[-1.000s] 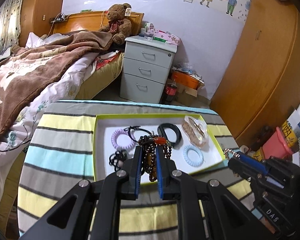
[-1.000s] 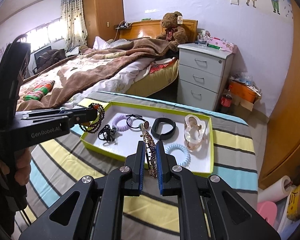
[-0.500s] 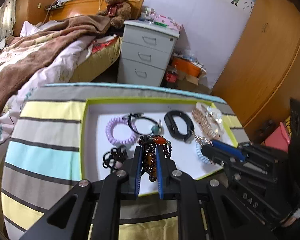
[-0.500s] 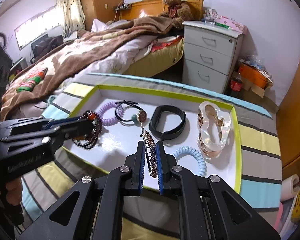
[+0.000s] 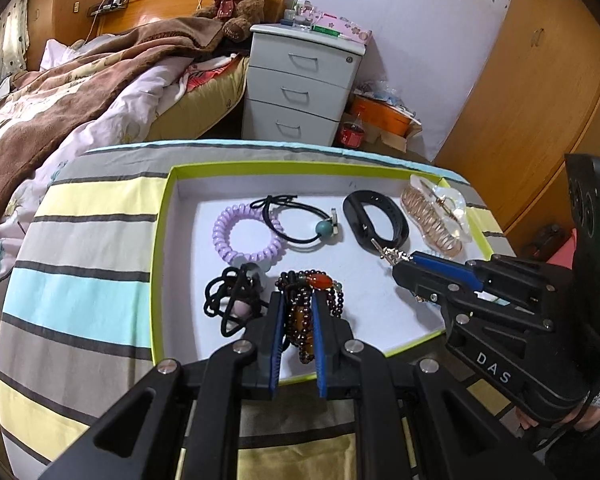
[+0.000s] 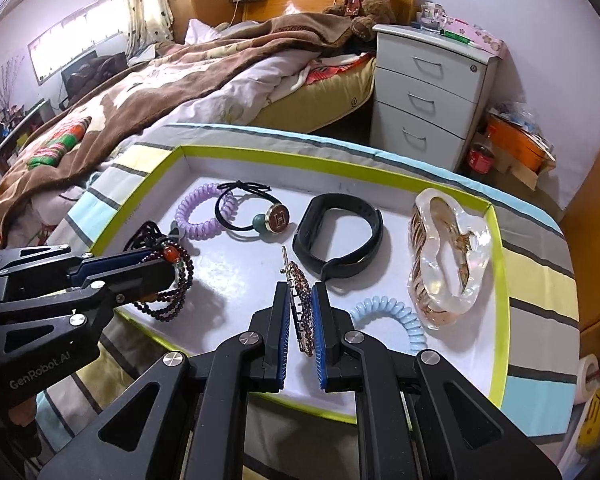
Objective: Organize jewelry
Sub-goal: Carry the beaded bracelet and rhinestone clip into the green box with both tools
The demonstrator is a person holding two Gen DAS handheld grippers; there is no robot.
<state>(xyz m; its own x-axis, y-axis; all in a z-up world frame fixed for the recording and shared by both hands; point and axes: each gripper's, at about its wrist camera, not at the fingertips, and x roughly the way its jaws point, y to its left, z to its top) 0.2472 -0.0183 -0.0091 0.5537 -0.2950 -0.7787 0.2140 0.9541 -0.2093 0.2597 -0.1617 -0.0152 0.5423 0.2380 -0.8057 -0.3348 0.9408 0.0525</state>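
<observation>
Jewelry sits mostly in the green-rimmed white tray (image 6: 500,280) on the striped surface (image 5: 80,240); two pieces are in hand above it. Left gripper (image 5: 296,320) is clenched on the dark beaded bracelet (image 5: 304,304), loops dangling over the near left part of the tray, just beside the tangled black hair tie (image 5: 228,300). Right gripper (image 6: 300,312) is clenched on the jewelled hair clip (image 6: 298,280), held edge-up over the near middle, between the black wristband (image 6: 340,236) and the light blue coil tie (image 6: 392,316). Lying in the tray: purple coil tie (image 6: 200,208), black elastic with the round H charm (image 6: 256,212), clear claw clip (image 6: 448,256) at far right. Step in hand looks like setting both pieces down on bare tray floor. To do it well: lower until each piece touches the floor before letting go, so nothing bounces. Aim the bracelet at the bare patch right of the black tangle so the beads don't snag it. Lay the clip flat in the gap, clear of the wristband and blue coil. Keep the two grippers apart; they're near each other. Release one at a time, lift straight up so loops don't catch on the fingers.
</observation>
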